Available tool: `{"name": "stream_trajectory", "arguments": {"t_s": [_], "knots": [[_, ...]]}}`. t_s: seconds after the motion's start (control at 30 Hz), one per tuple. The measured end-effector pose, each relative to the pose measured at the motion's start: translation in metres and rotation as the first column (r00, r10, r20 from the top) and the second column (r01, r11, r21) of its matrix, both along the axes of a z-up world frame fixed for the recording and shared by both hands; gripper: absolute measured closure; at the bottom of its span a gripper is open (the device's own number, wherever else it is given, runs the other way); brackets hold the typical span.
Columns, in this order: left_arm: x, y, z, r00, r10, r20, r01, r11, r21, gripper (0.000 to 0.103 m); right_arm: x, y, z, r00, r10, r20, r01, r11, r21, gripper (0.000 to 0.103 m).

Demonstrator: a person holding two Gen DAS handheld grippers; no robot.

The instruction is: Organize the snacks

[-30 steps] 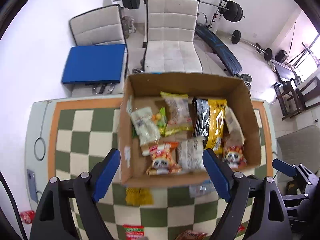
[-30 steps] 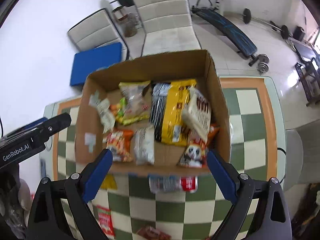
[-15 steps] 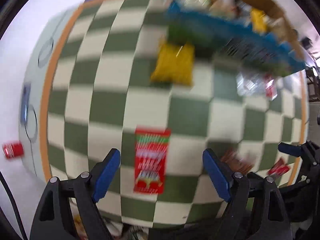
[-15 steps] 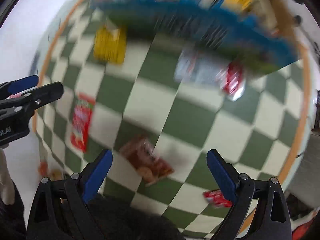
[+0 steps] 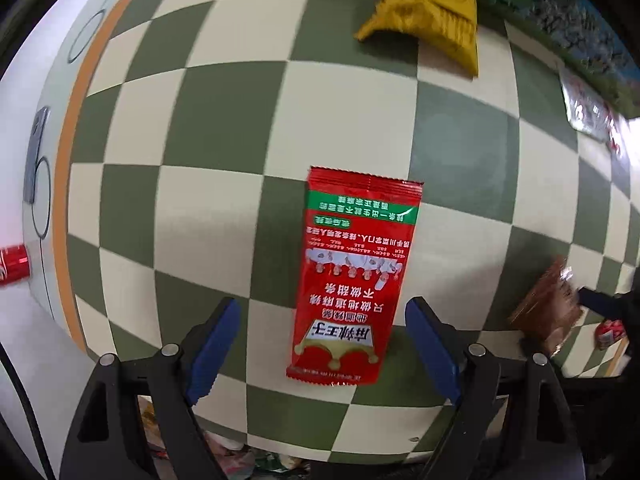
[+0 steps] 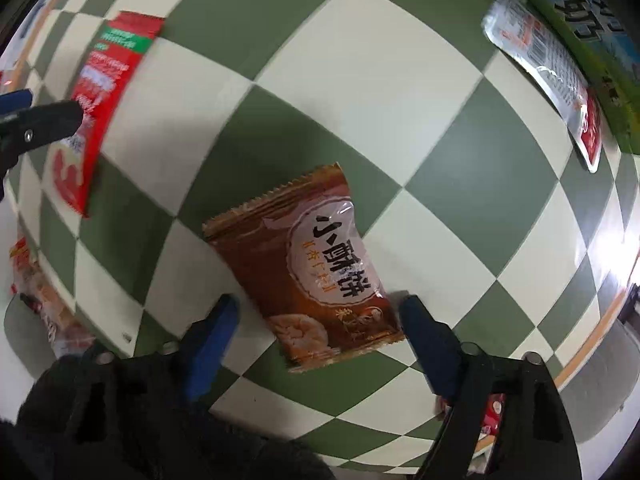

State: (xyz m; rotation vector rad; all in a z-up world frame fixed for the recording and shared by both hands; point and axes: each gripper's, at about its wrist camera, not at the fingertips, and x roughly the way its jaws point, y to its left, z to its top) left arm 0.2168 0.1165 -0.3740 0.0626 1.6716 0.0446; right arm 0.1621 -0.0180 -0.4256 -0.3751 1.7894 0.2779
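- Left gripper (image 5: 322, 344): pointed straight down, blue pads spread wide either side of the lower end of a flat red foil sachet with a green band and white lettering (image 5: 352, 276); pads clear of it, nothing gripped.
- Sachet lying flat and lengthwise between the pads, on a green-and-cream chequered tabletop (image 5: 208, 128); likely straddled this way so the jaws can pinch its narrow width.
- Right gripper (image 6: 318, 340): jaws closing, blue pads flanking the near end of a brown crinkle-edged biscuit packet with a pale oval label (image 6: 308, 268); pads not visibly pressing on it yet, so no grip.
- Packet lying flat but skewed across the jaw line; probably needs care so a corner does not slip out.
- Further out, in the left view: a puffy yellow snack bag (image 5: 428, 16) near the far edge, well apart from the sachet.
- In the right view: a silver-and-red pouch (image 6: 548, 76) just beside a printed green-and-blue box side (image 6: 592, 28), seemingly the destination for the snacks.
- Both snacks still on the table, not yet sorted.
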Motion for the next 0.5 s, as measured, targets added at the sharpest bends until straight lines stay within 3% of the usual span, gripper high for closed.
{"name": "stream_trajectory", "arguments": {"t_s": [0.07,0.13,0.17,0.23,0.3,0.37,0.5], "knots": [[0.0,-0.004,-0.006,1.0,-0.011,-0.015,0.011,1.0,-0.006,0.019,0.003,-0.01,0.004,0.994,-0.101,0.035,0.1,0.995,0.01,0.033],[0.0,-0.007,-0.011,0.999,-0.021,-0.028,0.021,1.0,-0.005,0.019,0.008,-0.029,0.008,0.966,-0.255,0.049,0.253,0.966,0.049,0.036],[0.001,-0.01,-0.013,0.999,-0.029,-0.035,0.029,1.0,-0.003,0.019,0.011,-0.045,0.009,0.924,-0.382,0.027,0.377,0.921,0.1,0.036],[-0.004,-0.013,-0.019,0.998,-0.04,-0.05,0.04,0.999,-0.005,0.019,0.012,-0.064,0.008,0.86,-0.511,-0.019,0.507,0.849,0.149,0.033],[-0.004,-0.015,-0.02,0.998,-0.043,-0.044,0.042,0.999,-0.013,0.018,0.011,-0.073,0.003,0.821,-0.563,-0.095,0.571,0.803,0.17,0.03],[-0.005,-0.016,-0.021,0.998,-0.035,-0.049,0.033,0.999,-0.039,0.019,0.009,-0.075,0.004,0.816,-0.569,-0.105,0.578,0.796,0.179,0.02],[-0.001,-0.018,-0.018,0.999,-0.029,-0.045,0.026,0.996,-0.081,0.038,0.01,-0.064,0.005,0.846,-0.528,-0.069,0.532,0.833,0.154,0.02]]}}
